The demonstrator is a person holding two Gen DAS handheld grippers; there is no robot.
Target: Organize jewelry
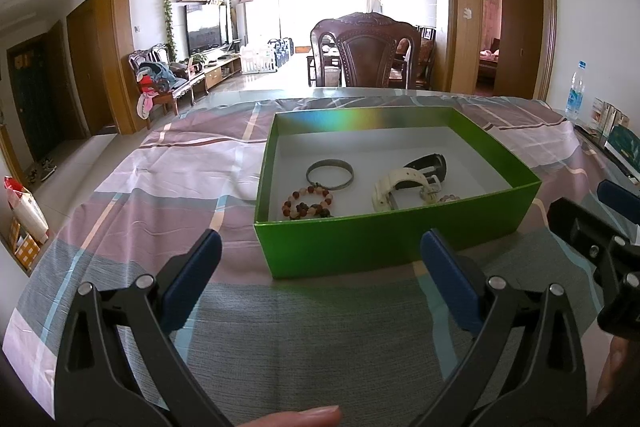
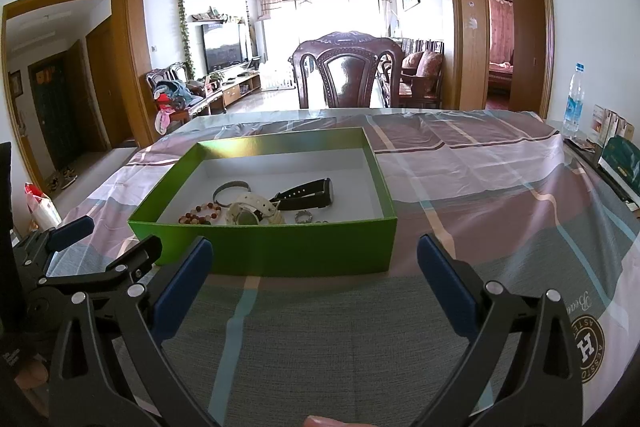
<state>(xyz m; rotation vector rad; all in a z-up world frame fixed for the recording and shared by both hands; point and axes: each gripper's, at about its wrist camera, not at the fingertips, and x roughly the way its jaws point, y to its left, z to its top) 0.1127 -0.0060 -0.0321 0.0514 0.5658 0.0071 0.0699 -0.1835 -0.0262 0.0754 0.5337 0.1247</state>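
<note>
your left gripper (image 1: 320,263) hangs spread wide with nothing in it, just in front of the green box's (image 1: 384,247) near wall. your right gripper (image 2: 316,267) is likewise spread and bare, off the box's front right corner. inside the box lie a metal bangle (image 1: 330,174), a beaded bracelet (image 1: 308,203) in front of it, a white watch (image 1: 404,187), a black watch (image 1: 426,163) behind that, and a small ring (image 2: 303,216). the box sits on a plaid tablecloth (image 2: 480,187).

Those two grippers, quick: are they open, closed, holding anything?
Left gripper: open, holding nothing.
Right gripper: open, holding nothing.
</note>
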